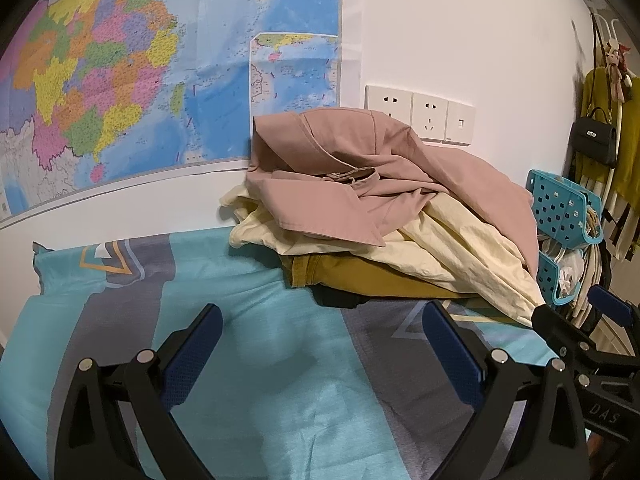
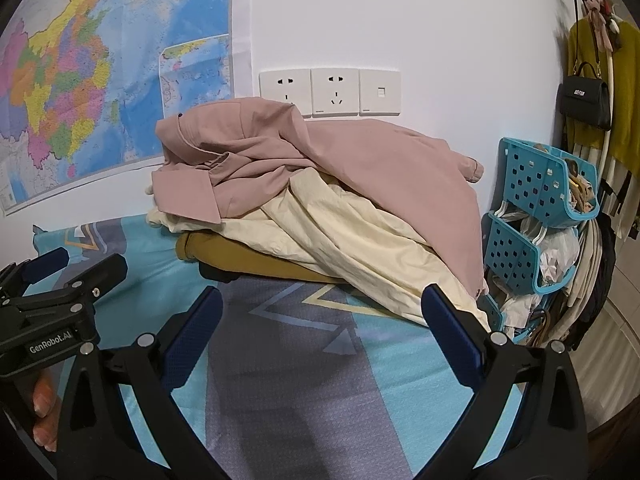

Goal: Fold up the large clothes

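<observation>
A heap of clothes lies on the bed against the wall: a pink garment (image 1: 360, 168) (image 2: 320, 160) on top, a cream one (image 1: 452, 248) (image 2: 344, 236) under it, a mustard one (image 1: 360, 276) (image 2: 240, 256) and a dark one at the bottom. My left gripper (image 1: 324, 340) is open and empty, above the sheet in front of the heap. My right gripper (image 2: 322, 324) is open and empty, also in front of the heap. The right gripper shows at the right edge of the left wrist view (image 1: 580, 320); the left gripper shows at the left of the right wrist view (image 2: 60, 276).
The bed has a teal and grey patterned sheet (image 1: 260, 360) (image 2: 300, 380). A map (image 1: 140, 72) and wall sockets (image 2: 328, 92) are on the wall behind. Blue perforated baskets (image 2: 536, 216) stand at the right, with hanging clothes and a black handbag (image 2: 586, 98) beyond.
</observation>
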Motion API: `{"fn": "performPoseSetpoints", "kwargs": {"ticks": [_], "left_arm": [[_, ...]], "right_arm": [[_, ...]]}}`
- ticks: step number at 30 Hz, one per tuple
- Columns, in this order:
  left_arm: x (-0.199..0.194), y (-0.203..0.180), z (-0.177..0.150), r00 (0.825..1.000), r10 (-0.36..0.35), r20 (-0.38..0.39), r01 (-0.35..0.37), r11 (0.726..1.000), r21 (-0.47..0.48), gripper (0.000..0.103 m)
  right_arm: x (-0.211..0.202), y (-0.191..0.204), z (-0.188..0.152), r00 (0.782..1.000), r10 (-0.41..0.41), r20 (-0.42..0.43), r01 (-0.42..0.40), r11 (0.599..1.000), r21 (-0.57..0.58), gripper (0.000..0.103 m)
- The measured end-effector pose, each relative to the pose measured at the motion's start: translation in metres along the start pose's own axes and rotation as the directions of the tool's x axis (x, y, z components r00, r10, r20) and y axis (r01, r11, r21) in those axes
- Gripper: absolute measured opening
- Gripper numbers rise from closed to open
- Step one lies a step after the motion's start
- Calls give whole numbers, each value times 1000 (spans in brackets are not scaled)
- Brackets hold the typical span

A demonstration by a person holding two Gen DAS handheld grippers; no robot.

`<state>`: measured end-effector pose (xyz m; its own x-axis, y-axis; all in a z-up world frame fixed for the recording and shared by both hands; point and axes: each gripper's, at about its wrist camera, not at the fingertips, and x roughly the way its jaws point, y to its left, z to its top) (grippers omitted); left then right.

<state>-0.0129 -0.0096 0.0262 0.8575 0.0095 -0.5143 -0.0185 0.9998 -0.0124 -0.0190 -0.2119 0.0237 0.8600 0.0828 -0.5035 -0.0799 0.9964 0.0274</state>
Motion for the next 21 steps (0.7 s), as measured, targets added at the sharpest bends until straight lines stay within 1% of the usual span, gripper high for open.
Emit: {"fn": "performPoseSetpoints", "kwargs": {"ticks": [21], "left_arm": [[3,-2,2,1000,-4,-12,4,1000,-2,97]], "right_arm": [[1,0,2,1000,-2,6,2,1000,-6,98]]}}
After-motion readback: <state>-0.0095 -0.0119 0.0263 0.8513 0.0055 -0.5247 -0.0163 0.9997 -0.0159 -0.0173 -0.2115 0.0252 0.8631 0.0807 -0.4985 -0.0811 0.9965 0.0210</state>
